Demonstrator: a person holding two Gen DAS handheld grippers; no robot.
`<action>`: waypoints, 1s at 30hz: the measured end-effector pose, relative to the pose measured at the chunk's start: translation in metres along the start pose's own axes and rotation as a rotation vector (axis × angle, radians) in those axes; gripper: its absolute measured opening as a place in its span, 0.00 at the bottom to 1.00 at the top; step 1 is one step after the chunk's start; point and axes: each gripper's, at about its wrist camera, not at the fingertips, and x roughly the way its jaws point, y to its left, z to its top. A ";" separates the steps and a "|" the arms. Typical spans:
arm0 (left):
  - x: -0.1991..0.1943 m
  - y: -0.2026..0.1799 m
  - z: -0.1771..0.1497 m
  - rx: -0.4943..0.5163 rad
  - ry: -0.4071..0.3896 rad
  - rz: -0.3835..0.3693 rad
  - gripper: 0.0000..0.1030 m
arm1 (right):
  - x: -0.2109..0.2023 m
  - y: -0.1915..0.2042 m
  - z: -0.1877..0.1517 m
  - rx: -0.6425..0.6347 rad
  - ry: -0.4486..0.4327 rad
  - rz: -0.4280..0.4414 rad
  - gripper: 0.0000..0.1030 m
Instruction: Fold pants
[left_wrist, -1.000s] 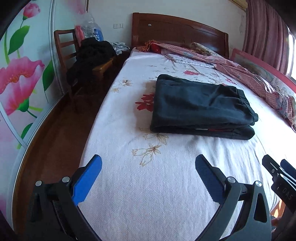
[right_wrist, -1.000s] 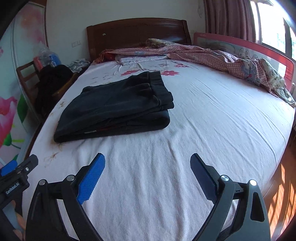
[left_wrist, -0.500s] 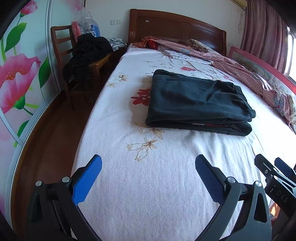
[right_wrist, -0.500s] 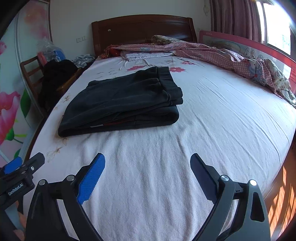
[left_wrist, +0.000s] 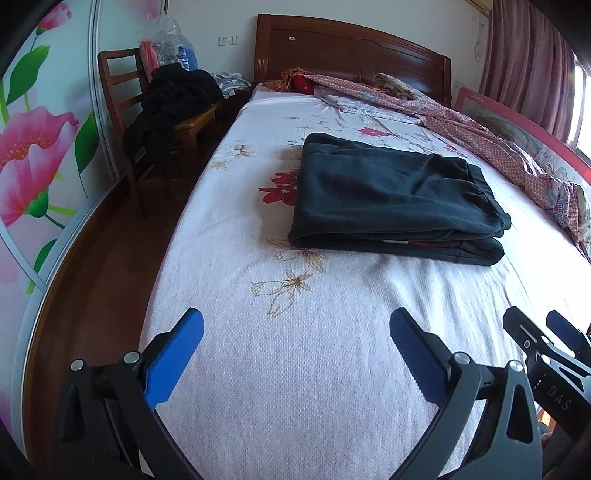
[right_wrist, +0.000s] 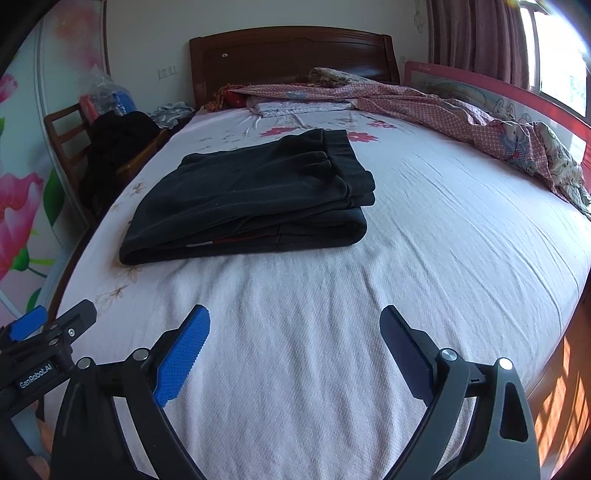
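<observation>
The dark pants (left_wrist: 391, 195) lie folded in a flat, layered rectangle on the white flowered bed sheet (left_wrist: 295, 369). They also show in the right wrist view (right_wrist: 251, 199). My left gripper (left_wrist: 295, 328) is open and empty, held over the near part of the bed, well short of the pants. My right gripper (right_wrist: 295, 325) is open and empty too, over the sheet in front of the pants. The right gripper's tip shows at the right edge of the left wrist view (left_wrist: 546, 343), and the left gripper's tip at the left edge of the right wrist view (right_wrist: 48, 332).
A pink patterned quilt (right_wrist: 443, 107) lies bunched along the far and right side of the bed, below a wooden headboard (left_wrist: 351, 48). A wooden chair (left_wrist: 122, 110) piled with dark clothes stands left of the bed. A red bed rail (right_wrist: 517, 99) runs along the right.
Both grippers have drawn back a little and shifted, so the pants sit slightly further right in both views. The pants have not moved. Both grippers stay open.
</observation>
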 end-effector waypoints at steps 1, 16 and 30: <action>0.000 0.001 0.000 -0.002 0.001 0.000 0.98 | 0.000 0.000 0.000 0.000 0.000 0.001 0.90; 0.003 0.001 -0.001 0.001 0.011 0.001 0.98 | 0.002 0.000 -0.001 -0.001 0.010 0.001 0.90; 0.005 0.002 -0.001 0.001 0.013 0.002 0.98 | 0.004 0.000 -0.001 -0.003 0.012 0.002 0.90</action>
